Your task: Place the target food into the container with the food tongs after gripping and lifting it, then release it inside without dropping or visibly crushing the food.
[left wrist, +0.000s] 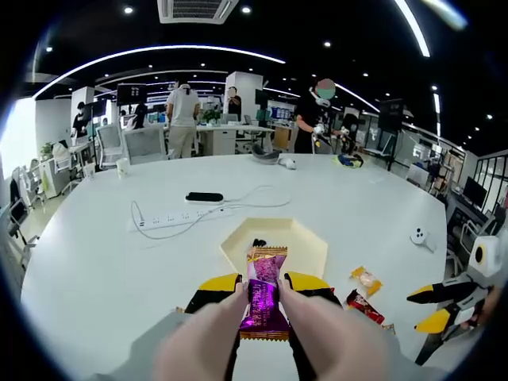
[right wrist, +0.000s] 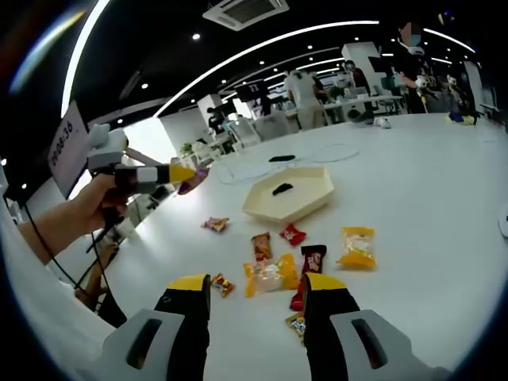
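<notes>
Two grippers over white table (left wrist: 95, 262): your left gripper (left wrist: 264, 292) clamps purple snack packet (left wrist: 264, 300), held just short of beige hexagonal tray (left wrist: 313, 248) — one small dark item (right wrist: 282, 189) inside. Your right gripper (right wrist: 257, 295) hangs with jaws apart above loose wrapped snacks (right wrist: 270, 275) beside tray.

**Readable text**

Right gripper view: white rectangular tag (right wrist: 67, 147) at upper left carries dark digits, approx. "09:08:36", tilted; reading uncertain. Print on the sweet wrappers on the white tabletop (right wrist: 413, 206): too small to read.
</notes>
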